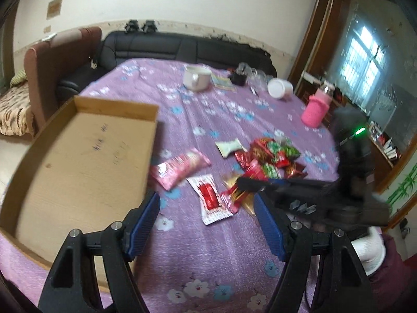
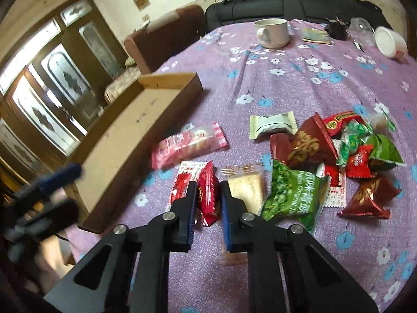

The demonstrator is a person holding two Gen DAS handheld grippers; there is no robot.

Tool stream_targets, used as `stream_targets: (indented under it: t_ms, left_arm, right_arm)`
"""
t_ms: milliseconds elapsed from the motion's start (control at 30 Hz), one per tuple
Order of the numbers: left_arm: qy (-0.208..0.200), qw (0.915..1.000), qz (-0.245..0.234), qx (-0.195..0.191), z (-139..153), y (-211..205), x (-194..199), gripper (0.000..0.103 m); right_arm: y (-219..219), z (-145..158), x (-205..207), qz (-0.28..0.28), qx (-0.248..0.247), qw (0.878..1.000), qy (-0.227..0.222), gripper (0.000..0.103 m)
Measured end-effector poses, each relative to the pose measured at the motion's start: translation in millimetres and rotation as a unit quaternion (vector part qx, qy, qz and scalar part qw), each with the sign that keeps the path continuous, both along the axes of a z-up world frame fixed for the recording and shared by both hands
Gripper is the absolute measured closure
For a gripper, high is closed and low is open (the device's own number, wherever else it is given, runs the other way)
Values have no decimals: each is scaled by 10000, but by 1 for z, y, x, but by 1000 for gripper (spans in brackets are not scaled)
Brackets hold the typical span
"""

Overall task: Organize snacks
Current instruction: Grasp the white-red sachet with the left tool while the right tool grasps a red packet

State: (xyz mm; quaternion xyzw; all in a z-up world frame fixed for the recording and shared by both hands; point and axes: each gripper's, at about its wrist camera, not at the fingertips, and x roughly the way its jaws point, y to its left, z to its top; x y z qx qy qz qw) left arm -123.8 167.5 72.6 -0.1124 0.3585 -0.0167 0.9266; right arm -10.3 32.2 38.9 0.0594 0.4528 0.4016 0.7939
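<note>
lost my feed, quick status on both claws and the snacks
Right claw shut on red snack packet. Left claw open, holding nothing. Cardboard box has no snacks. Nothing blocking.

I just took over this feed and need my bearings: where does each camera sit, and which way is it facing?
Left wrist: on the left gripper, jaws open, looking down over the purple tablecloth; cardboard tray at left; the right gripper reaches in from the right.
Right wrist: on the right gripper, shut on a red snack packet; the blurred left gripper shows at left.
Shared: tray, pink packet, white mug.
</note>
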Motion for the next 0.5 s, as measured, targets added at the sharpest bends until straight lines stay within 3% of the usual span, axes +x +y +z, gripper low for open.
stream_targets:
  t_ms: [200, 367, 433, 500]
  left_arm:
    - [540, 9984, -101, 151, -25, -20, 33, 38]
    - [994, 9937, -93, 518, -48, -30, 60, 68]
    - [994, 9924, -101, 721, -54, -35, 63, 73]
    - [991, 9932, -125, 605, -50, -33, 61, 76]
  right_arm:
    - [-39, 14, 2, -417, 240, 9988, -86, 84]
    - [-54, 15, -1, -482, 307, 9984, -26, 84]
    - [-53, 14, -1, -450, 323, 9985, -3, 84]
    - [-52, 15, -3, -411, 335, 9986, -8, 84]
